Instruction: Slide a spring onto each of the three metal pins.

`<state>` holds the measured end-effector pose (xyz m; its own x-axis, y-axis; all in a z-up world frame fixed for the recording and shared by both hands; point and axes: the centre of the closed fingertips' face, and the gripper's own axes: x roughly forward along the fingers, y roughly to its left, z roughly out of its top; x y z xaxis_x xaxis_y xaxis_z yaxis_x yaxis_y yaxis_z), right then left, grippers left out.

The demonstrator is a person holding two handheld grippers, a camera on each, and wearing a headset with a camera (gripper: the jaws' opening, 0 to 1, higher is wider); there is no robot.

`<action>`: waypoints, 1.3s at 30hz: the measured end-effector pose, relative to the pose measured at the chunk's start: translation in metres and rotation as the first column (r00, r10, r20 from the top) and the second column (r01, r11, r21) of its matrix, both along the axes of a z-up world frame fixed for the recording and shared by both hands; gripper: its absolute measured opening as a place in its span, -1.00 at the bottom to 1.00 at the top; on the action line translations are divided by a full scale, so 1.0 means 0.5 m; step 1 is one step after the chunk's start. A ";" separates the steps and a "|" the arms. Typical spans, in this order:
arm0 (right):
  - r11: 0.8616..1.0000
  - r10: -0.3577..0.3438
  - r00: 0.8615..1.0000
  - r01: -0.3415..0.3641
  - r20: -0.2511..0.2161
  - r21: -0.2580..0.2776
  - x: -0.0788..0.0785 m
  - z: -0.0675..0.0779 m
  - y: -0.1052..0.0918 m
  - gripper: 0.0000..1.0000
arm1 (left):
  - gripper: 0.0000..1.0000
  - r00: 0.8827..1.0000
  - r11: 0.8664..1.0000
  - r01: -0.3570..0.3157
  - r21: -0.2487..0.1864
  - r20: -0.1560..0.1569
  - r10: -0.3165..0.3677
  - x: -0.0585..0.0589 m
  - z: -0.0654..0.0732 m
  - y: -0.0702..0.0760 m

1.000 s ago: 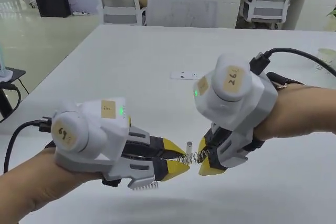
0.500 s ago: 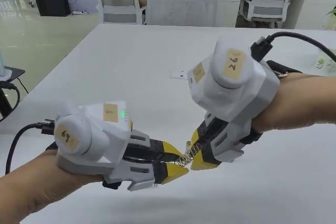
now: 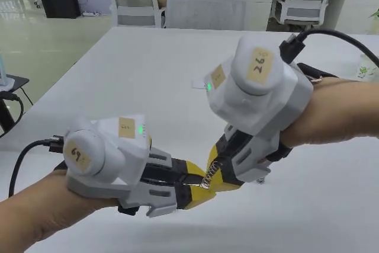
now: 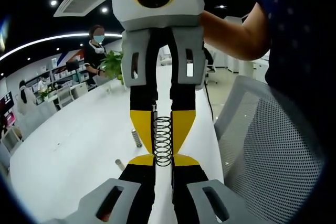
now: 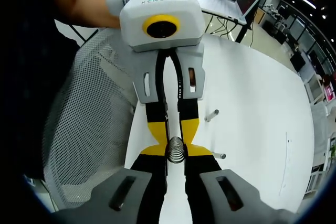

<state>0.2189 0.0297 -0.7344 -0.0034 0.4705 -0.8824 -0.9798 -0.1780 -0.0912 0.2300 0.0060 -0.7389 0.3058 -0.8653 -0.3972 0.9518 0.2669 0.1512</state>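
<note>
Spring [image 3: 208, 175] spanned left gripper [image 3: 196, 185], at left, and right gripper [image 3: 217, 175], at right; two pins [image 5: 211, 115] lay on table [image 3: 148, 75] beyond.

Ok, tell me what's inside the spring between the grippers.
Only gaps show between coils of the spring; nothing solid is plain inside. The left gripper and right gripper cover its ends, so I cannot be sure.
</note>
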 end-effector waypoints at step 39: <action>1.000 0.015 1.000 -0.015 0.013 -0.027 0.003 0.002 0.010 -0.83 | -0.95 1.000 1.000 -0.015 -0.009 -0.003 0.015 0.005 -0.006 0.009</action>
